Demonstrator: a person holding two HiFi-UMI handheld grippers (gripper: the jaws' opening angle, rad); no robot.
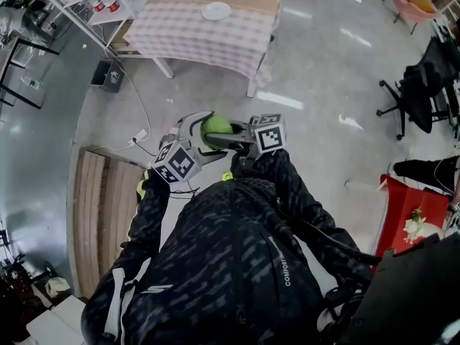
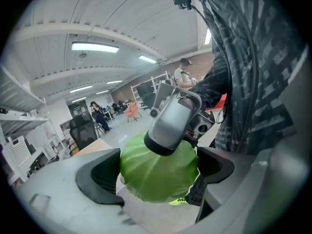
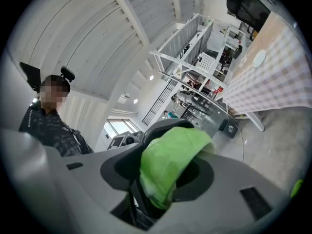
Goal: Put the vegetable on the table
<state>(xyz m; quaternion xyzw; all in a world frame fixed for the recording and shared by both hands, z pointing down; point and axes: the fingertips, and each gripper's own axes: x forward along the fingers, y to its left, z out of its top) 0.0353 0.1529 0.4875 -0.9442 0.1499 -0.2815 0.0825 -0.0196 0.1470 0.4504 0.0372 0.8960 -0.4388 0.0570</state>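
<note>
The cabbage is up in the air in front of the person, gripped from two sides. The left tool has both pads pressed on the green head, and the right tool clamps it too, jaws fairly wide. The tabletop, with a checked cloth and a white plate, stands well apart.

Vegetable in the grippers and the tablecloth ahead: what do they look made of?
Vegetable: looks like a real leafy head, perhaps cabbage, though a plastic replica can't be ruled out. It is smooth, slightly waxy green with faint veins.
Tablecloth: cloth or vinyl, with a matte pink-and-white check. It droops in soft folds along its hanging edge.
</note>
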